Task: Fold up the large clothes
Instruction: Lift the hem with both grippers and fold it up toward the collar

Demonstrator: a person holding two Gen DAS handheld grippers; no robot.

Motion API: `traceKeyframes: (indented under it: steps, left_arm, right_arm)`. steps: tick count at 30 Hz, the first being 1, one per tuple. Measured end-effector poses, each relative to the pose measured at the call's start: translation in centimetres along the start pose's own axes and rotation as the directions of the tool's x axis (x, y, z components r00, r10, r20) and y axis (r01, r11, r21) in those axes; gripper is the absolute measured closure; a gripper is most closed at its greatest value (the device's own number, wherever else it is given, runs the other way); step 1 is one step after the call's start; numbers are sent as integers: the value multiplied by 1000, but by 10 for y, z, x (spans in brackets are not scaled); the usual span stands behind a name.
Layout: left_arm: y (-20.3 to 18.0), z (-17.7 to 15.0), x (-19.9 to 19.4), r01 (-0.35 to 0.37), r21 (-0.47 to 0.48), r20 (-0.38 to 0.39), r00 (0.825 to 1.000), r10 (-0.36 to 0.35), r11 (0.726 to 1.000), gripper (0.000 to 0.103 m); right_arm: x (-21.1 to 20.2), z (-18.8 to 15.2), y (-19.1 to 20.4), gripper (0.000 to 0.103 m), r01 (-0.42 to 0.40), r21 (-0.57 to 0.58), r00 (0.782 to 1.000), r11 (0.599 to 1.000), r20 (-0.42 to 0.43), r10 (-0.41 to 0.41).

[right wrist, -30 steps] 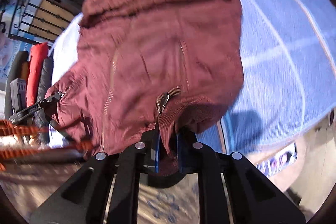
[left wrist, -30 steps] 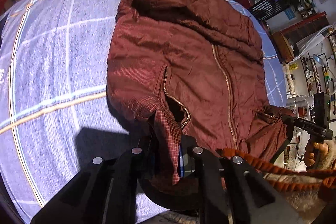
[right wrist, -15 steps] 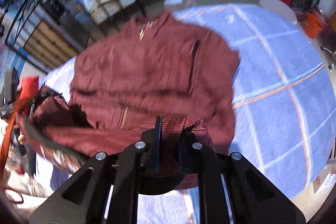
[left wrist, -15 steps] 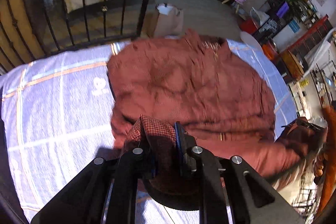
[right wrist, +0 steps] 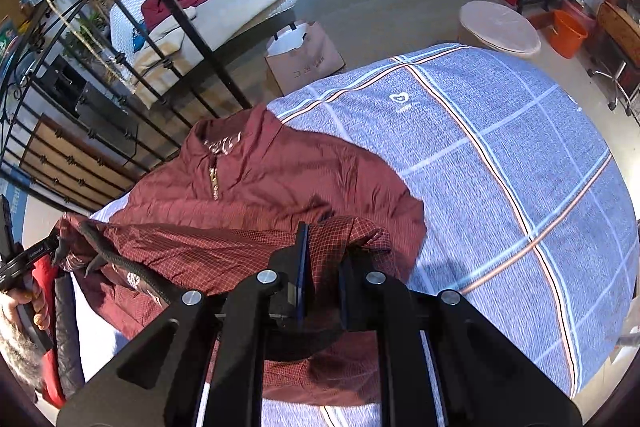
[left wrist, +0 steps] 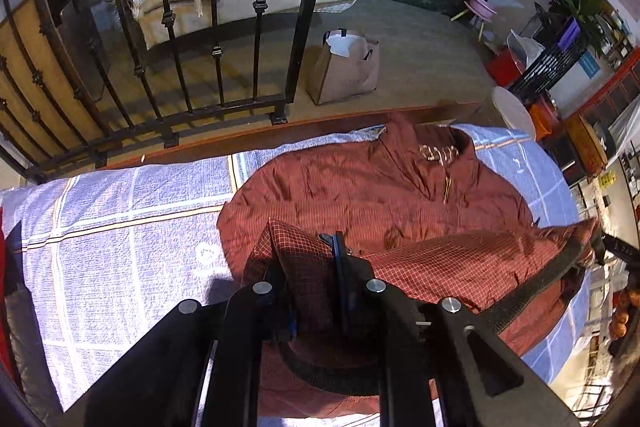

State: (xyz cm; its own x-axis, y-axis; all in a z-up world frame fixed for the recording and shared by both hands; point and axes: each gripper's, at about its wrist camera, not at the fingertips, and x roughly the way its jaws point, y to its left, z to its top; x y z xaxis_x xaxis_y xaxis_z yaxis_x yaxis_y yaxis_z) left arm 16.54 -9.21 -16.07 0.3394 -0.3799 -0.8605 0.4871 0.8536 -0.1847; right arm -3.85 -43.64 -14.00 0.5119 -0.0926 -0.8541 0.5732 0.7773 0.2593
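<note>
The maroon jacket lies collar-away on the bed, its checked-lined hem lifted and doubled toward the collar, pinched at either corner by the left gripper and right gripper

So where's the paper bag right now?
The paper bag stands on the floor beyond the bed's far edge, right of the black railing, in both wrist views.

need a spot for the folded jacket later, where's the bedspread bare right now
Bare checked bedspread spreads wide on the right gripper's side of the maroon jacket, out to the bed's edge. A second bare patch lies beside the left gripper. The middle is crowded: the jacket covers it, both grippers clamped on its lifted hem.
</note>
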Motion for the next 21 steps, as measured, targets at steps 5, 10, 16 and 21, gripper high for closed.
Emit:
traceKeyframes:
  steps: [5,10,16,21]
  left_arm:
    - [-14,26,19,-26,15,-14,1000,26,1000,89]
    - [-7,44,49,-18,-84,-85,996,11,996,87]
    - [11,52,66,25,-190,-102,994,-45,981,84]
    - [20,62,72,33,-221,-136,989,-65,975,83]
  right_arm:
    - [20,22,-6,90,13,31,1000,999,-10,-13]
    - [48,35,-15,90,23,80,999,996,-47,-19]
    - [67,47,-22,90,7,161,998,987,-56,2]
    - [81,64,-16,90,11,188,998,982,-64,1]
